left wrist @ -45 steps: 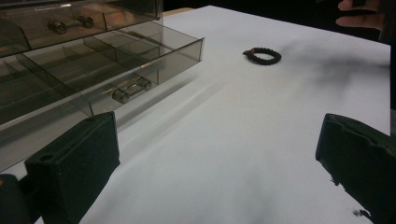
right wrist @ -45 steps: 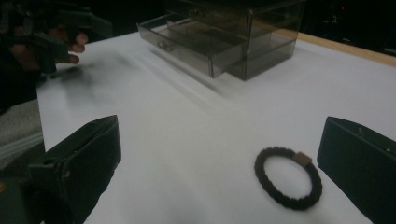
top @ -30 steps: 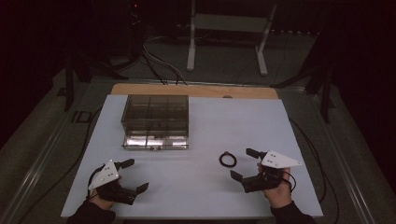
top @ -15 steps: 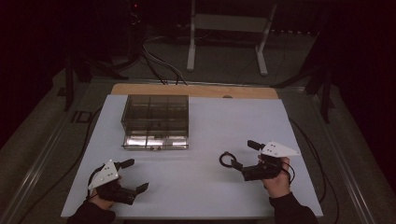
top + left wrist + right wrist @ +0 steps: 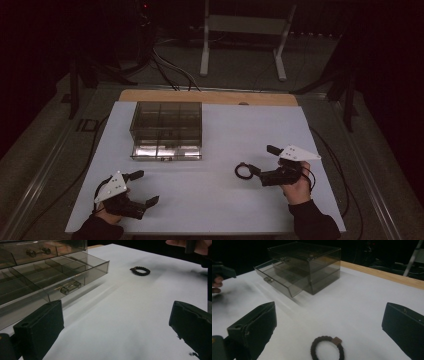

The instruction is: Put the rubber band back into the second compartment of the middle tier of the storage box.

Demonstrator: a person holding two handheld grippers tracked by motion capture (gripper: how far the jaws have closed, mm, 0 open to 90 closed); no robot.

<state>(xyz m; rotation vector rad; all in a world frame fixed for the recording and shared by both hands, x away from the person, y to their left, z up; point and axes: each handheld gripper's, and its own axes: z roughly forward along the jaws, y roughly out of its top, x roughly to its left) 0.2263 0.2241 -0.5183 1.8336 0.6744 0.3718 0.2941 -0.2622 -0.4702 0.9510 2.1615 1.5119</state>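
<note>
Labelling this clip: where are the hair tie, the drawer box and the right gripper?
hair tie (image 5: 326,348), right gripper view, its braided loop.
drawer box (image 5: 166,121), high view, its top.
right gripper (image 5: 262,160), high view, between its open jaws.

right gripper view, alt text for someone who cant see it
A black hair tie lies on the white table between the open right gripper's two black jaws. Beyond it stands a smoky clear box with its bottom drawer pulled out.

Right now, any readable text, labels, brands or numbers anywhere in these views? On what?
None readable.
Smoked plastic drawer box: no label.
Black hair tie: its small brown tag is blank.
Right hand-held gripper and left hand-held gripper: no markings legible.
</note>
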